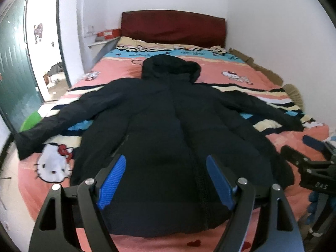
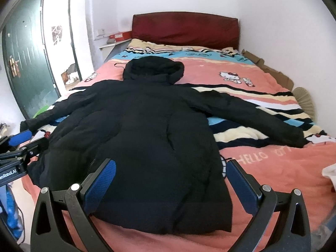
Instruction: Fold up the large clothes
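Black hooded puffer jacket [image 1: 168, 126] lies spread flat on the bed, hood [image 1: 170, 67] toward the dark red headboard [image 1: 173, 26], both sleeves thrown out to the sides and the hem nearest you. Judge it as bulky and soft rather than heavy: the quilted filling will spring back against a fold, and the smooth shell looks slippery, so pinch deep into a seam or edge instead of the padded middle. Your best holds are likely the cuff of the left sleeve [image 1: 52, 124], which reaches the edge of the bed, and the cuff of the right sleeve [image 2: 262, 117], or else the two hem corners. Your left gripper [image 1: 166, 180] hovers above the hem with its blue pads wide apart and nothing between them; your right gripper [image 2: 171, 182] hangs likewise spread and empty over the hem's right side. Beneath the jacket sits the pink cartoon-cat bedspread [image 2: 273, 174], soft enough that you may snag it with the coat.
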A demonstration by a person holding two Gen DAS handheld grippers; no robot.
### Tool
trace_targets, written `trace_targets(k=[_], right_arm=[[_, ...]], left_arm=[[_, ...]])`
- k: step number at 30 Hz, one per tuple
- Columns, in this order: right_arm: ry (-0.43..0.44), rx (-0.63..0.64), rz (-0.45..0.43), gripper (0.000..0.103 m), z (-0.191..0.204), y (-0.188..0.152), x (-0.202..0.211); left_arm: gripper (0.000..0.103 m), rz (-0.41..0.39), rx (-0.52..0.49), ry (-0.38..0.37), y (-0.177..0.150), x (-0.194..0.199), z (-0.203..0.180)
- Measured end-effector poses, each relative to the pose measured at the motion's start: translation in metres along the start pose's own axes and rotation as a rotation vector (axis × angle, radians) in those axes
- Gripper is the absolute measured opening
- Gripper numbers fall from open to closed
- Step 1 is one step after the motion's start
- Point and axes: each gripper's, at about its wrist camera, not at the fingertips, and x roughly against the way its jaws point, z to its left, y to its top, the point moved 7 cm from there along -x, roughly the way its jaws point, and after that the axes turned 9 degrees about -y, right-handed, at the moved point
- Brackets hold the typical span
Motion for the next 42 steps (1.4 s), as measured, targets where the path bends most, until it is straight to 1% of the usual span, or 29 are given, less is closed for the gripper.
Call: trace_targets(k=[5,8,10,12,16,20,25,27,28,32,35,36,37,40,42], right_arm=[[0.017,-0.021,-0.012,0.103,0.0,0.006,-0.007],[0.026,-0.02,-0.015,0.102,0.002,0.009,-0.012],[0.037,-0.017,-0.014,0.103,0.005,0.011,-0.015],[0.043,-0.011,-0.015,0.103,0.007,0.013,-0.018],[0.053,-0.001,-0.018,0.103,0.013,0.016,-0.021],[0.058,0.008,-0.009,0.102,0.017,0.018,-0.025],[0.034,0.022,0.018,0.103,0.019,0.022,-0.037],[0.024,0.017,0.026,0.102,0.017,0.025,-0.041],[0.02,0.013,0.029,0.102,0.017,0.026,-0.042],[-0.027,0.009,0.038,0.102,0.01,0.031,-0.051],[-0.05,0.012,0.04,0.102,0.009,0.036,-0.053],[-0.059,0.014,0.035,0.102,0.01,0.038,-0.053],[-0.065,0.015,0.033,0.102,0.009,0.039,-0.052],[-0.081,0.022,0.029,0.102,0.011,0.043,-0.05],[-0.089,0.024,0.03,0.102,0.012,0.043,-0.049]], left_arm=[[0.079,0.03,0.032,0.007,-0.002,-0.011,0.015],[0.079,0.05,0.101,-0.009,-0.001,-0.018,0.034],[0.079,0.043,0.143,-0.023,-0.001,-0.019,0.048],[0.079,0.027,0.194,-0.062,0.0,-0.018,0.065],[0.079,0.0,0.265,-0.075,-0.001,-0.013,0.097],[0.079,-0.011,0.361,-0.045,-0.01,-0.01,0.138],[0.079,-0.041,0.5,0.051,-0.028,-0.003,0.208],[0.079,-0.069,0.578,0.084,-0.036,0.002,0.242],[0.079,-0.082,0.616,0.086,-0.039,0.005,0.255],[0.079,-0.155,0.763,0.065,-0.05,0.012,0.305],[0.079,-0.239,0.901,0.022,-0.058,0.018,0.346],[0.079,-0.257,0.926,0.02,-0.058,0.019,0.355],[0.079,-0.292,0.966,0.017,-0.059,0.021,0.371],[0.079,-0.355,1.033,0.013,-0.058,0.023,0.405],[0.079,-0.378,1.067,0.006,-0.055,0.019,0.423]])
